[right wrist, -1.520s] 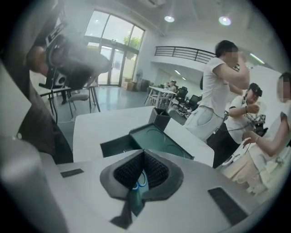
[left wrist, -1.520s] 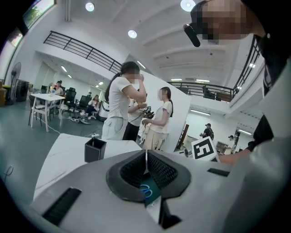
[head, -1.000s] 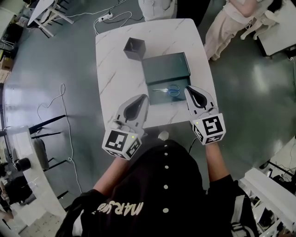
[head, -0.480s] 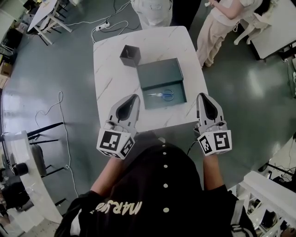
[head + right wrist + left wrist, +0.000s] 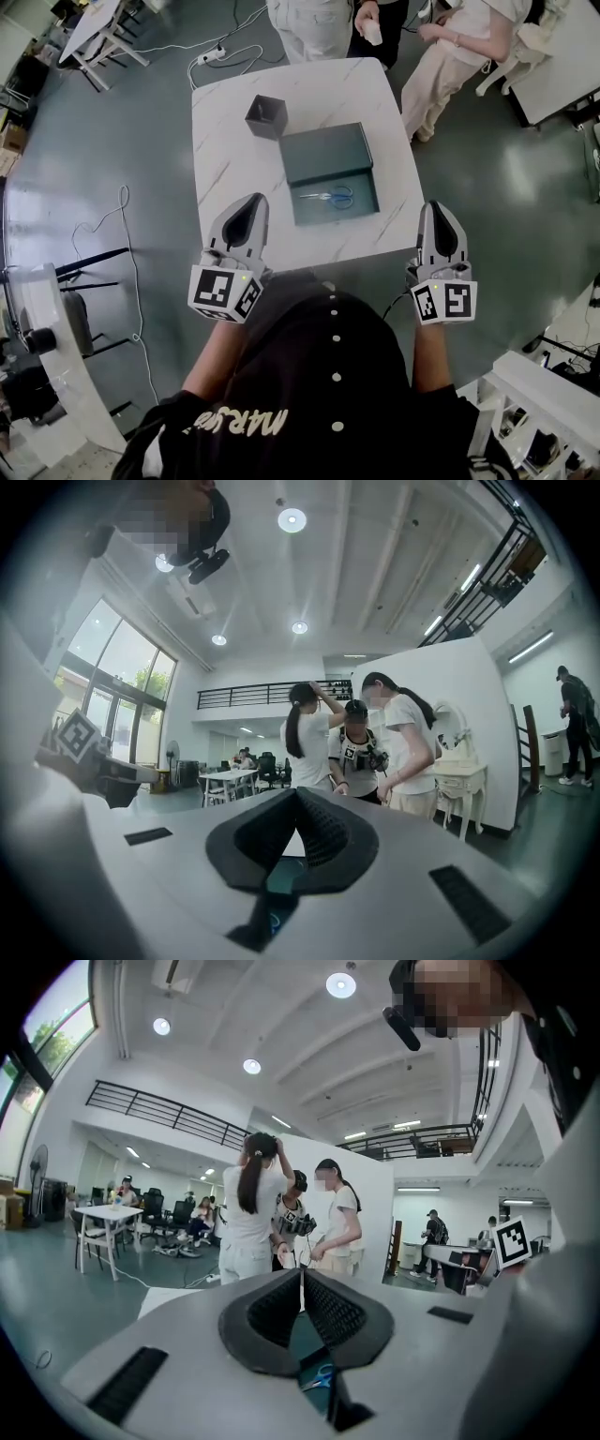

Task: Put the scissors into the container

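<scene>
Teal box [image 5: 323, 155] in the middle of the white marble surface [image 5: 225, 141], and the scissors [image 5: 328, 196] are lying flat in its open near half. Their long axis runs side to side across the head view, blue handles toward the right, blades pointing left.

Both grippers hang back at the person's edge of the surface, well apart from the box. The left gripper [image 5: 253, 201] is over the near left corner, and the scissors sit ahead of it and off to its right. The right gripper [image 5: 439, 210] is out past the right corner, over the floor, so I'd say the left one is nearer. Both sets of jaws are clenched tip to tip with nothing in them.

If the teal box counts as the container, this looks done to me. If it's the dark square pot [image 5: 267, 116] at the far left, the scissors need to go up and away from the person.

The head view gives the whole layout. The left gripper view only catches the scissors [image 5: 322, 1375] through the gap under its jaws, but it shows people [image 5: 251, 1213] standing past the far edge, whom the head view mostly cuts off.
</scene>
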{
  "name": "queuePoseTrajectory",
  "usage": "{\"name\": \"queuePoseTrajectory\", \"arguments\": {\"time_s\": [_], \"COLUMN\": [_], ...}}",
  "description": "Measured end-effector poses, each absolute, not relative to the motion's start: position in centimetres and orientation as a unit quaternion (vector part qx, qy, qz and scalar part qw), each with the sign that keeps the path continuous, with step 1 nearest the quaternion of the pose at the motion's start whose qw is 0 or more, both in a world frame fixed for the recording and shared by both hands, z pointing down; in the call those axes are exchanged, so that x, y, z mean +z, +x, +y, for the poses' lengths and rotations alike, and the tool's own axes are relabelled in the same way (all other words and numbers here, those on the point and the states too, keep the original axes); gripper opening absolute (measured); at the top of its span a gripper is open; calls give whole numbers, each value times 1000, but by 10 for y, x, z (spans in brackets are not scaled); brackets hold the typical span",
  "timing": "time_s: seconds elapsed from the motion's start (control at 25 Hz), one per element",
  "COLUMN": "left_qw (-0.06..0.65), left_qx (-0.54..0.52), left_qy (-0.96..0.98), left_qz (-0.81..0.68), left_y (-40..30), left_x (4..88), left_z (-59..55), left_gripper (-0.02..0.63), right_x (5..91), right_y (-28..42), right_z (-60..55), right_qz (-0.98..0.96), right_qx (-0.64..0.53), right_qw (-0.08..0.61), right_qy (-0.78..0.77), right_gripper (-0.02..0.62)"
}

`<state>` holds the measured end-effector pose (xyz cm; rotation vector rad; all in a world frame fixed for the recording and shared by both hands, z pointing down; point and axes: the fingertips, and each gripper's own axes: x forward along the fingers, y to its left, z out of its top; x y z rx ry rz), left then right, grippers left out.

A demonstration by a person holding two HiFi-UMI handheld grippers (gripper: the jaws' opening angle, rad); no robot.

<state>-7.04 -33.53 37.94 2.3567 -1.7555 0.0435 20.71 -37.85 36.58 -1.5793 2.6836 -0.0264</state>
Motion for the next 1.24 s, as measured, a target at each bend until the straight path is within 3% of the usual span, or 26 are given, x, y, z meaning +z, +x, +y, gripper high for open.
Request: {"name": "queuePoseTrajectory", "arguments": {"time_s": [1.24], "left_qw": [112], "left_qx": [11], "left_qy": [799], "left_qz": [-591], "left_y": [-80], "left_x": [388], "left_z": [-325], "left_gripper": [35], "right_x": [365], "right_y": [165], "right_z": [-373], "right_qz": [879], "right_qx": [5], "right_qw": [-6], "right_qy": [-476], "right_gripper": [12]}}
